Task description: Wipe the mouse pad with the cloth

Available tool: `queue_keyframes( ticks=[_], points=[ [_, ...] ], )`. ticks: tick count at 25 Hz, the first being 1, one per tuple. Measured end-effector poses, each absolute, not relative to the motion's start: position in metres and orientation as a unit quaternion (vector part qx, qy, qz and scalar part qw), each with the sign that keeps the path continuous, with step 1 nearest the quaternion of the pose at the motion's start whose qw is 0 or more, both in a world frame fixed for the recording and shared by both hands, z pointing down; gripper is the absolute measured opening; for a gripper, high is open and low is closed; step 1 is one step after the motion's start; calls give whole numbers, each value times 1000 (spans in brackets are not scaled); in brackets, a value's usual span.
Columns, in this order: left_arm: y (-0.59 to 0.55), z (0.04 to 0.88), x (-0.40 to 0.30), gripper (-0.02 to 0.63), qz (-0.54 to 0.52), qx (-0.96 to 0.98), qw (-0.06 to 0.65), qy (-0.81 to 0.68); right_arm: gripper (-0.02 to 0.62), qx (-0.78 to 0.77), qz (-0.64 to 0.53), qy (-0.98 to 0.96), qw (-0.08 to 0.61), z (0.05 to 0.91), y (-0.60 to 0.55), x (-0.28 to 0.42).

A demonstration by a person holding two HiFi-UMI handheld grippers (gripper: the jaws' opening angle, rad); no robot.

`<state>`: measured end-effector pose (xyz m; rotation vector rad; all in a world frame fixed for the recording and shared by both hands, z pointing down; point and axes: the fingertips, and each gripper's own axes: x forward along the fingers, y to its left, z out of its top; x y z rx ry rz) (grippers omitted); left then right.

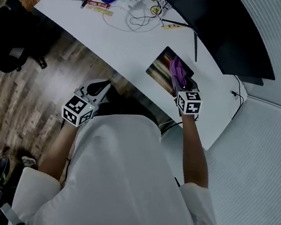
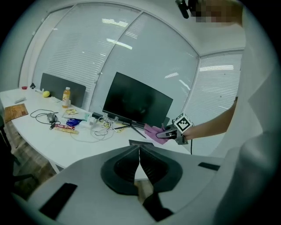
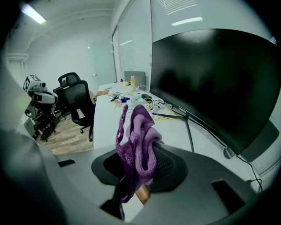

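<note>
While my right gripper (image 1: 187, 86) clamps the cloth (image 3: 138, 140) over the pad (image 1: 160, 71), left gripper (image 2: 139, 159) closed empty, wiping seems due: press down, sweep left.

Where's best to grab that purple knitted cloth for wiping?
Grip the purple knitted cloth by its bunched middle, from the near edge of the white desk, as the right gripper does: the limp knit wads between the jaws, and loose folds beyond them can likely rub the dark mouse pad.
</note>
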<state>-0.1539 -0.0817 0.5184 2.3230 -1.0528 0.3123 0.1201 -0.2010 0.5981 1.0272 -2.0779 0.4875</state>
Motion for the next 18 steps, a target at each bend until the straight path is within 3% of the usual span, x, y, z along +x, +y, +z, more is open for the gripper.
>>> queue_keyframes(
  ticks=[18],
  points=[
    [8, 494, -63, 20, 127, 894, 243, -354, 138, 450, 210, -813, 304, 550, -53, 174]
  ],
)
